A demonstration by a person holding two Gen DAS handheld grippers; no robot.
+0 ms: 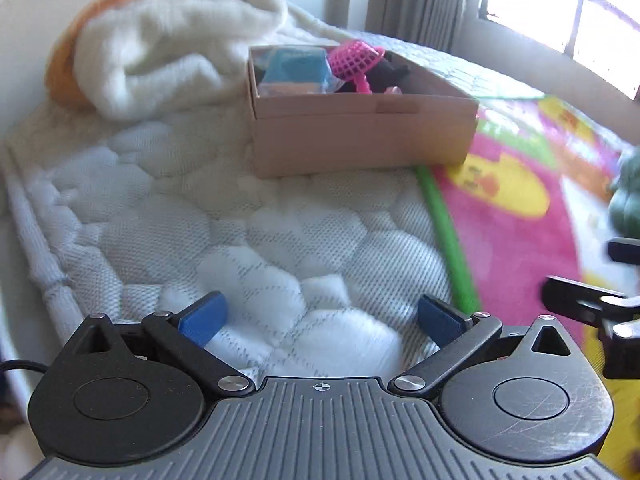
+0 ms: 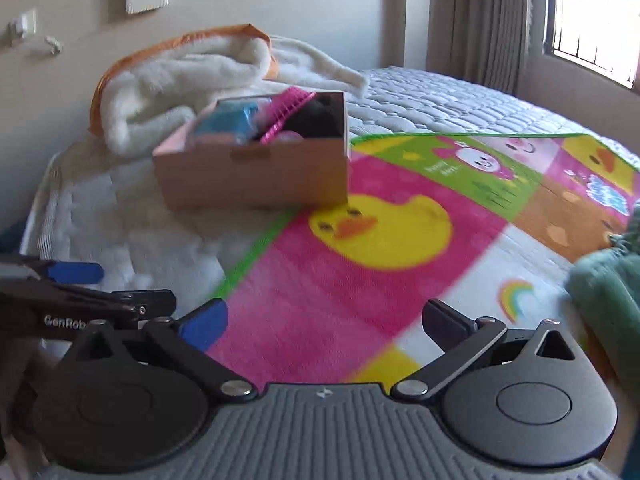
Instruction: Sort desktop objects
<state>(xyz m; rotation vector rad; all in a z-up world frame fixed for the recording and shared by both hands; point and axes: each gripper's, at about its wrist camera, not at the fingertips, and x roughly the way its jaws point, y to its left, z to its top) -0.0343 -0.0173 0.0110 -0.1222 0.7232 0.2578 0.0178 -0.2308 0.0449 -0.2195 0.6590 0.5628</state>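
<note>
Far left, a white blanket point(image 1: 168, 52) lies heaped on the bed point(image 1: 160, 220), close behind the box.

Left tongs point(image 1: 322, 318) hang over bare mattress, spread wide, nothing between the blue pads point(image 1: 204, 318).

The box point(image 1: 360, 136) sits far centre on the bed, its right near corner at the edge of the play mat point(image 2: 360, 280). It already holds a blue item point(image 1: 296, 66), a pink mesh scoop point(image 1: 354, 58) and something dark that cannot be identified. The scoop stands above the rim.

Right tongs point(image 2: 326, 320) hang over the mat, also spread wide and empty. In the right view the left tongs show just beside them at near left.

A green soft item point(image 2: 608, 280) lies at the right edge of the mat, blurred; its kind cannot be told. It is judged the likely remaining piece to sort.

Risks, as judged:
- The two tools are close together; a reach across could knock one against the other.
- The mattress gives under load, so a push on the box wall may tip or slide it.
- The raised scoop could be snagged or flicked out when another piece is dropped in.
- Soft fabric may slip from a shallow pinch.
</note>
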